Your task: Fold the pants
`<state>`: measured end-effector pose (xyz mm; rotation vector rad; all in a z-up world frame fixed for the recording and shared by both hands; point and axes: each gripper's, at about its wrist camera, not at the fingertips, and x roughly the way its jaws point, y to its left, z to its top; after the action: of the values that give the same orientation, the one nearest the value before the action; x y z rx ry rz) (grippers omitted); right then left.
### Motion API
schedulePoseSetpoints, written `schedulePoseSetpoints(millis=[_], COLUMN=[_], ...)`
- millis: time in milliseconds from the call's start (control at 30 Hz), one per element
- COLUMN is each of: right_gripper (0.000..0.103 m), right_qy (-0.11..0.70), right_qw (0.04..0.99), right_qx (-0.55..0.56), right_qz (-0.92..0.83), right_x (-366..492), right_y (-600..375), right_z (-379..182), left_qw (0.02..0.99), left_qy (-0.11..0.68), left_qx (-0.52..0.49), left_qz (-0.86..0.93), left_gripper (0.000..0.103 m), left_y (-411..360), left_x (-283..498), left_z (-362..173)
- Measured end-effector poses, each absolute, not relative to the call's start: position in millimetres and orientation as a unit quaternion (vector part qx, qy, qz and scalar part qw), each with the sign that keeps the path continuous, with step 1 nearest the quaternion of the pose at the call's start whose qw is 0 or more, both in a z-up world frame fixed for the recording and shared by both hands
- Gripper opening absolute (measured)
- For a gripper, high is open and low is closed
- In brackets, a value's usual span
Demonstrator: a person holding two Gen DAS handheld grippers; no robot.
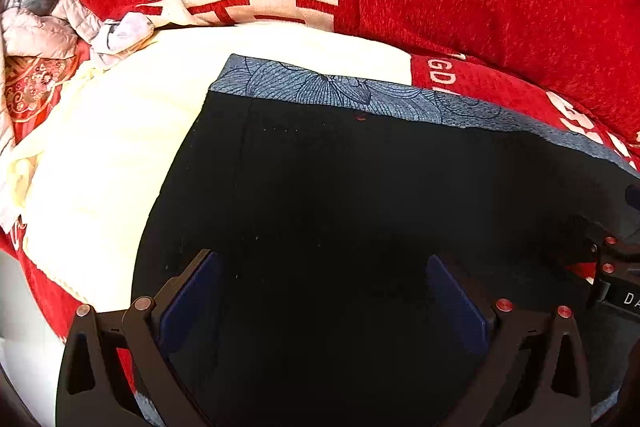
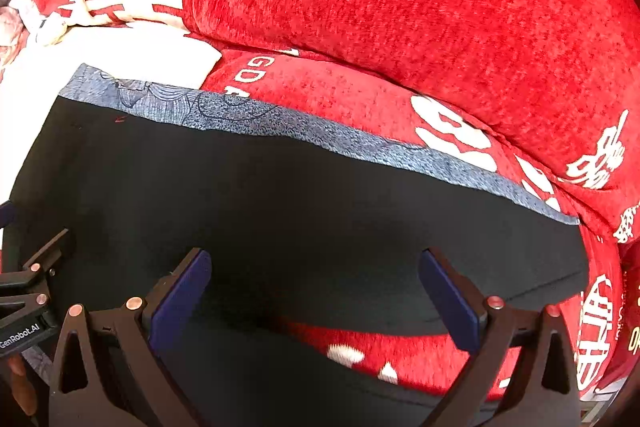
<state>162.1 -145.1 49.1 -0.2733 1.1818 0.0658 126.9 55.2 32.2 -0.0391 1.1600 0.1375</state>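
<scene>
Black pants (image 1: 340, 207) lie flat on a red sofa (image 2: 400, 27), spread beneath and between the released jaws of both the left gripper (image 1: 322, 287) and right gripper (image 2: 314, 283), where a shallow pinch could likely drag one layer askew.

Bright, warm light blows out the cream blanket (image 1: 104, 163), the black pants (image 1: 340, 207) lose detail, and fisheye bending darkens the corners.
</scene>
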Motion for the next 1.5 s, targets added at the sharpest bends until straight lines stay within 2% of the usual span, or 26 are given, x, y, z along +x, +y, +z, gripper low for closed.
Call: schedulePoseSetpoints(millis=[500,767,900,967,1000,1033,1100,1233,1500], right_gripper=[0.103,0.103,0.102,0.097,0.086,0.061,0.025,0.015,0.013], right_qy=[0.572,0.579,0.587,0.582,0.582,0.579,0.584,0.572,0.45], right_qw=[0.798,0.757,0.739,0.729,0.722,0.715,0.697,0.697,0.774], right_qx=[-0.105,-0.178,-0.16,-0.171,-0.173,-0.176,-0.177,-0.208,-0.271], right_qz=[0.156,0.244,0.29,0.316,0.332,0.351,0.376,0.379,0.354], right_x=[228,270,284,283,283,282,278,265,174], right_y=[-142,-107,-106,-103,-101,-99,-93,-83,-84], right_z=[24,-14,-23,-23,-20,-15,-8,-2,51], left_qw=[0.818,0.813,0.815,0.815,0.814,0.814,0.814,0.814,0.809], left_qy=[0.574,0.581,0.579,0.58,0.58,0.581,0.581,0.579,0.566], left_qx=[-0.003,-0.004,-0.003,-0.008,-0.011,-0.014,-0.016,-0.038,-0.159], left_qz=[0.036,0.033,0.026,0.023,0.023,0.023,0.024,0.013,-0.004], left_gripper=[0.103,0.103,0.103,0.103,0.103,0.103,0.103,0.103,0.103], left_y=[52,58,58,59,60,62,61,65,93], left_x=[167,178,179,180,181,182,185,192,227], left_z=[17,10,9,8,8,8,9,19,52])
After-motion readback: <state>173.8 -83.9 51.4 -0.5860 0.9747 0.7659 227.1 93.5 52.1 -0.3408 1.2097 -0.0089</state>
